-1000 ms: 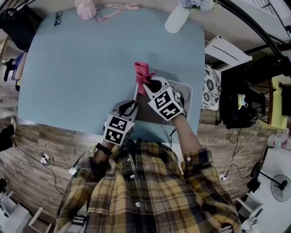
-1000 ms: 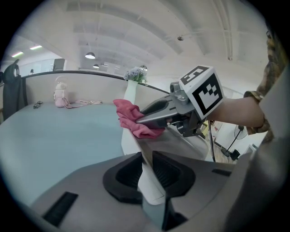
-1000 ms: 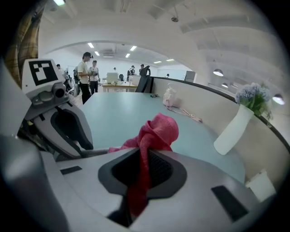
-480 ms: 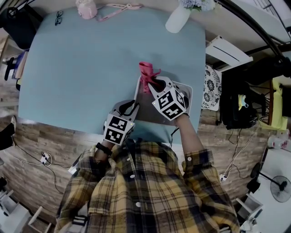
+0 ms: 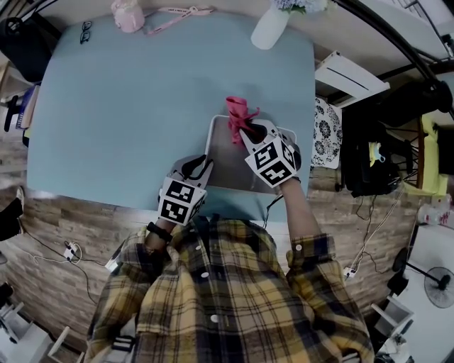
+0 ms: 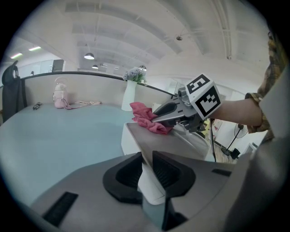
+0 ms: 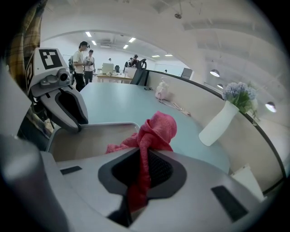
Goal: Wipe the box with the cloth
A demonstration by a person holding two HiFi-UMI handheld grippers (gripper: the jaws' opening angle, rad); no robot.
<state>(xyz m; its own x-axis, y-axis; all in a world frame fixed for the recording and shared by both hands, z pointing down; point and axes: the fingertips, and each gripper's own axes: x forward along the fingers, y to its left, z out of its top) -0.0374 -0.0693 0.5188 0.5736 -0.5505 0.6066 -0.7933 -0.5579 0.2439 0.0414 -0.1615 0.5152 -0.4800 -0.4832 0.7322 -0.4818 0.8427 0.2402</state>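
The box (image 5: 228,159) is a shallow grey tray-like box with a white rim, lying near the right front of the light blue table (image 5: 128,106). My left gripper (image 5: 203,165) is shut on the box's near left rim; in the left gripper view the thin wall (image 6: 142,149) stands between the jaws (image 6: 146,170). My right gripper (image 5: 246,133) is shut on the pink cloth (image 5: 239,113), which bunches over the box's far rim. In the right gripper view the cloth (image 7: 156,131) rises from between the jaws (image 7: 144,170), above the box floor (image 7: 90,138).
A white vase with flowers (image 5: 268,28) stands at the table's far right. A pink pouch with a strap (image 5: 126,14) and glasses (image 5: 85,30) lie at the far left. The table's right edge runs close to the box. People stand far off in the right gripper view.
My right gripper has slid the pink cloth to the right along the box's far rim. The left gripper has kept its hold on the near rim.
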